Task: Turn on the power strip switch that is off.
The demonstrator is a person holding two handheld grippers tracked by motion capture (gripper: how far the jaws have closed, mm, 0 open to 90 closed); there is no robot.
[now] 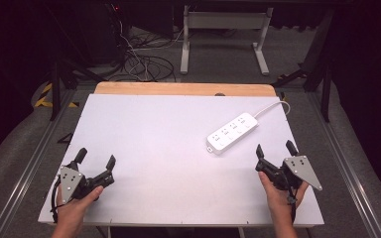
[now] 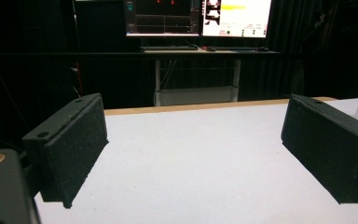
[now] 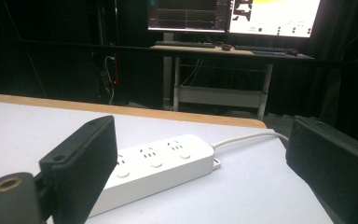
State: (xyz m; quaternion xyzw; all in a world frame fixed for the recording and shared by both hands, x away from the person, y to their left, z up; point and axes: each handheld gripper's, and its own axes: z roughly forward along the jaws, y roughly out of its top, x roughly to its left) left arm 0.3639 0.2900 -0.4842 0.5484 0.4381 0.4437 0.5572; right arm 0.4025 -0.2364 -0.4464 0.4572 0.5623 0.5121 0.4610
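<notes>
A white power strip (image 1: 232, 132) lies on the right half of the white table (image 1: 168, 148), its white cable (image 1: 273, 106) running off toward the back right. My right gripper (image 1: 276, 148) is held open just in front of it, near the right front corner. In the right gripper view the power strip (image 3: 158, 163) lies beyond the wide-apart jaws, partly hidden by the left one. My left gripper (image 1: 96, 157) is held open near the front left corner, with bare tabletop between its jaws in the left gripper view.
A wooden strip (image 1: 183, 89) edges the table's far side. Beyond it stands a desk frame (image 1: 223, 34) with monitors (image 3: 233, 16), and cables (image 1: 144, 62) lie on the floor. Metal rails (image 1: 349, 173) run along both sides of the table.
</notes>
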